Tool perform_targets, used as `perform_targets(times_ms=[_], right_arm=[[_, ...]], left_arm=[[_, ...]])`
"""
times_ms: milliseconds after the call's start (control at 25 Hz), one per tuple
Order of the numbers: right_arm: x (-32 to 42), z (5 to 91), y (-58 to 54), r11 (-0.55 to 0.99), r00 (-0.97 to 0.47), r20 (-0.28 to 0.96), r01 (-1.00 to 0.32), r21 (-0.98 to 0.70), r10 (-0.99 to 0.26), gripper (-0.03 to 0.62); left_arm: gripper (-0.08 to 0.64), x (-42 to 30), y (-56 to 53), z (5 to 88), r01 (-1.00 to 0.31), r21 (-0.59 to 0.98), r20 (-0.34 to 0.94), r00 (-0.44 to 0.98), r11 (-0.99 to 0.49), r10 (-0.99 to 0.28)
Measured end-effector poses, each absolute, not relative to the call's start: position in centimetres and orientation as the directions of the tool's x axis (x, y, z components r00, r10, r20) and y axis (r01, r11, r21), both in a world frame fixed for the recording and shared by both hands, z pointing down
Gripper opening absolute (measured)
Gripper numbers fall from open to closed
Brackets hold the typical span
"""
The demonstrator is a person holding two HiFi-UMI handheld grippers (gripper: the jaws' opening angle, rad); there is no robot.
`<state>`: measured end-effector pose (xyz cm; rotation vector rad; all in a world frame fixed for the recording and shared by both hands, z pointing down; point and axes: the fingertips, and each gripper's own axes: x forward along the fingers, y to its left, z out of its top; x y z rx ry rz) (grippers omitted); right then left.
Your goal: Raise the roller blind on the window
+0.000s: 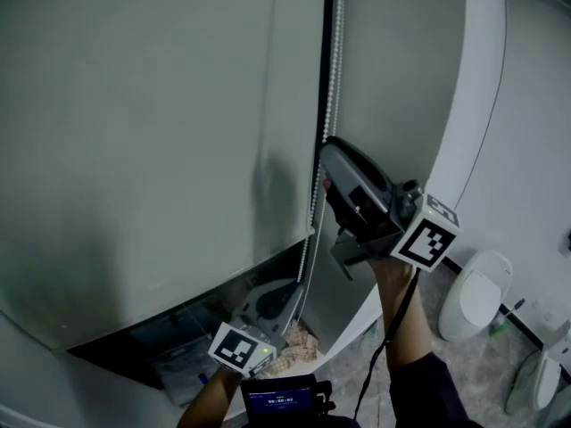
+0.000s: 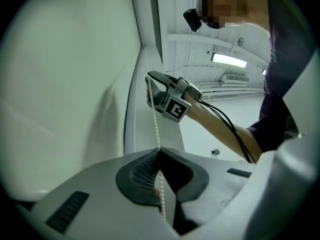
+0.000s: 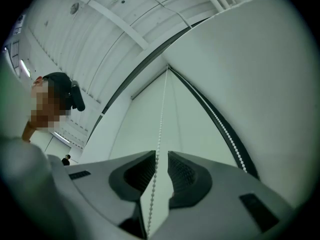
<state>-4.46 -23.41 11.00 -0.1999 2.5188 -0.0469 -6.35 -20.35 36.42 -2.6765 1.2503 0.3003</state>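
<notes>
Left gripper view: left tongs [image 2: 159,153] clamped on thin white beaded chain [image 2: 154,119]; right tongs [image 3: 160,159] parted, chain running between them, beside pale grey roller blind [image 1: 152,150].

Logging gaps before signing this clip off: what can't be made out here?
Head view, roller blind: top cut off by the upper edge.
Head view, dark gap under the blind: contents too dim.
Left gripper view, bead chain: lower end hidden behind the left gripper.
</notes>
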Motion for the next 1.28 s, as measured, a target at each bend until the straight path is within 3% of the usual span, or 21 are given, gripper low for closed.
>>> perform_targets(times_ms=[120,280,440,560,760,1000,1280], right_arm=[[-3.8,12.5,-21.9,0.985,-0.822,-0.546,-0.168,-0.043,-0.164,0.025],[-4.2,15.5,-22.2,0.969,-0.866,-0.452,-0.246,0.013,-0.214,0.021],[-7.5,25.1,-24.4,0.938,-0.901,-0.302,-0.342,0.055,-0.311,0.021],[-7.4,26.3,-25.4,0.910,-0.893,-0.243,-0.407,0.076,-0.379,0.020],[-6.7,27.5,-25.0,0.877,-0.885,-0.172,-0.457,0.147,-0.432,0.018],[-5.7,30.7,-25.2,0.855,-0.871,-0.098,-0.491,0.168,-0.481,0.018],[-4.7,34.2,-24.5,0.866,-0.868,-0.079,-0.495,0.072,-0.490,0.018]], left_arm=[[0.014,-5.1,-19.5,38.7,-0.769,-0.074,-0.224,0.634,-0.635,-0.740],[0.014,-4.1,-19.6,42.4,-0.757,-0.031,-0.131,0.651,-0.653,-0.748],[0.012,-6.1,-21.3,52.5,-0.743,-0.001,-0.001,0.669,-0.669,-0.743],[0.014,-6.5,-21.6,53.9,-0.705,0.010,0.094,0.707,-0.710,-0.701],[0.017,-9.4,-22.3,46.1,-0.692,0.154,-0.085,0.702,-0.705,-0.707],[0.020,-8.9,-23.8,31.8,-0.682,0.027,-0.278,0.697,-0.731,-0.661],[0.040,-5.1,-25.1,23.9,-0.655,-0.048,-0.317,0.726,-0.754,-0.610]])
